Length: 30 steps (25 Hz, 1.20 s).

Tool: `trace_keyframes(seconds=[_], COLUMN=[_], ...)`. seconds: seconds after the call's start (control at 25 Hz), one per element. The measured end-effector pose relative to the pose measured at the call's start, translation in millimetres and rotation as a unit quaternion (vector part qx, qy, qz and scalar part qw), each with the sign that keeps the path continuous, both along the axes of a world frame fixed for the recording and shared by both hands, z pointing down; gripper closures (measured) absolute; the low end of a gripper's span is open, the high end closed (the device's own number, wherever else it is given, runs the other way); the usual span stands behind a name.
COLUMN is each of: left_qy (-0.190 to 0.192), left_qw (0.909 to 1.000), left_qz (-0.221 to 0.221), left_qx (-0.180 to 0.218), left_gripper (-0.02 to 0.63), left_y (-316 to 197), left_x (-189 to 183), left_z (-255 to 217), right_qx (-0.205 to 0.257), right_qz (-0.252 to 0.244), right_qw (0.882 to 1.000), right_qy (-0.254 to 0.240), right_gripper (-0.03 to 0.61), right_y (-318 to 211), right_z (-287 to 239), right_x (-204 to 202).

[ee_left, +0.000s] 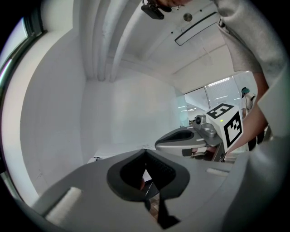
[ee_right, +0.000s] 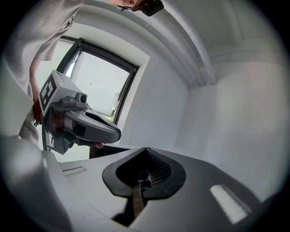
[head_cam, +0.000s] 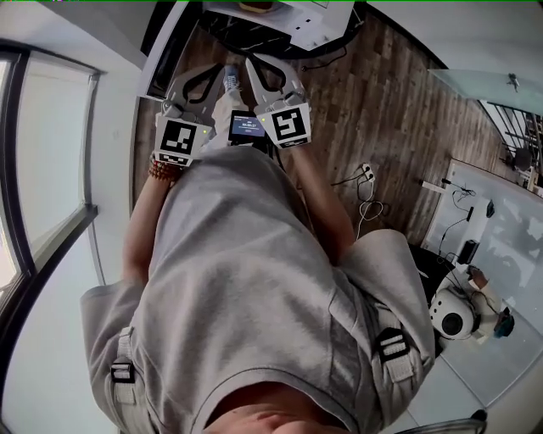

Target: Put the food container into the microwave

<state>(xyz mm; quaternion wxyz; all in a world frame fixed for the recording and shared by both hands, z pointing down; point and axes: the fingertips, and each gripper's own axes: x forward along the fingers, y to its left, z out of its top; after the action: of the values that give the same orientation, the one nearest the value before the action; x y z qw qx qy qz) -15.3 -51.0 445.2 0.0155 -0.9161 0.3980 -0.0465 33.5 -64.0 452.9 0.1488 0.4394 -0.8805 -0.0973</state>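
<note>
I make out neither a food container nor a microwave for certain in any view. In the head view both grippers are held close in front of the person's grey shirt, side by side. The left gripper (head_cam: 226,71) and the right gripper (head_cam: 250,61) point forward, tips near each other. In the left gripper view the left gripper (ee_left: 145,150) has its jaws together with nothing between them, aimed at a white wall. The right gripper (ee_right: 145,149) looks the same in the right gripper view. Each gripper view shows the other gripper (ee_left: 190,140) (ee_right: 86,124) alongside.
A small lit screen (head_cam: 248,127) sits between the marker cubes. White furniture (head_cam: 288,21) stands ahead on the wooden floor (head_cam: 382,110). A power strip with cables (head_cam: 366,175) lies to the right. A white desk (head_cam: 509,229) is at far right, a window (head_cam: 42,169) at left.
</note>
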Motion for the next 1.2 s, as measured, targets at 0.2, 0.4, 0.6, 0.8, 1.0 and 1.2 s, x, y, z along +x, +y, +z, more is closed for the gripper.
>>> trace_keyframes(seconds=[0.2, 0.4, 0.6, 0.8, 1.0, 1.2], left_qy=[0.011, 0.011, 0.019, 0.018, 0.017, 0.015], left_qw=[0.9999, 0.9998, 0.9993, 0.9992, 0.9995, 0.9997], left_qz=[-0.013, -0.015, -0.032, -0.035, -0.028, -0.022], left_qx=[-0.003, 0.000, 0.001, -0.006, -0.005, -0.001], left_gripper=[0.615, 0.615, 0.615, 0.615, 0.615, 0.615], left_y=[-1.0, 2.0, -2.3, -4.5, -1.7, 2.5], left_x=[-6.5, -9.3, -20.3, -22.5, -16.8, -10.8], left_z=[-2.9, -2.0, -3.5, 1.0, 1.1, 0.3], right_qx=[-0.015, -0.012, -0.022, -0.036, -0.033, -0.029], right_qz=[-0.002, -0.011, -0.020, -0.034, -0.032, -0.031], right_qw=[0.999, 0.999, 0.999, 0.999, 0.999, 0.999], right_qy=[-0.035, -0.031, -0.023, -0.021, -0.028, -0.027], right_gripper=[0.564, 0.565, 0.565, 0.565, 0.565, 0.565], right_y=[2.6, 7.1, 12.0, 15.6, 17.9, 21.2], right_z=[-8.2, -11.9, -3.2, 0.9, -1.3, -2.0], right_x=[-5.1, -10.6, -21.6, -25.8, -20.1, -15.1])
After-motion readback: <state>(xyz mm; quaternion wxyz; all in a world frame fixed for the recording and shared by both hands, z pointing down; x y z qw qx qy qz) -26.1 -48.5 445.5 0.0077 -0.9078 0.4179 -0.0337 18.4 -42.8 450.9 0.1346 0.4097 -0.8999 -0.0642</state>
